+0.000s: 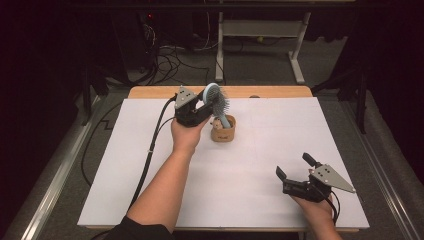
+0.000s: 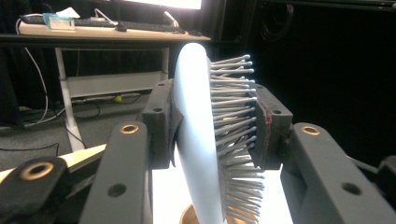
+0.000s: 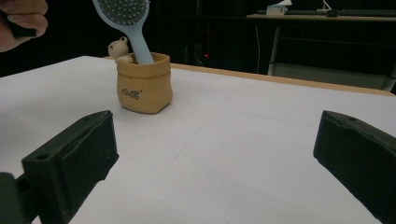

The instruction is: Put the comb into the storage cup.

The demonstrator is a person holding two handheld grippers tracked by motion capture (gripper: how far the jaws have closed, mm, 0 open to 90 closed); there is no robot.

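Right now the white table [image 1: 260, 150] spreads wide under everything, and toward its far edge the left gripper [image 1: 206, 102] has its jaws clamped on the head of a pale blue hairbrush [image 1: 218, 102]. Up close in the left gripper view the brush [image 2: 196, 140] stands on edge between the two black pads: the smooth, curved back presses one pad while the rows of grey pins push into the other. Its handle slants down into a small tan pot [image 1: 223, 131] shaped like a crumpled paper bag, with dark lettering on its front; in the right gripper view the pot [image 3: 142, 86] sits upright on the white surface, the brush [image 3: 126, 18] leaning out of it toward the left, the pin side of its oval head facing the camera. A tiny cream bear figure [image 3: 119, 50] peeks over the rim just beside the handle. Down at the near right, well apart from the pot, the right gripper [image 1: 296, 170] rests low over the table with its jaws spread wide and nothing between them.
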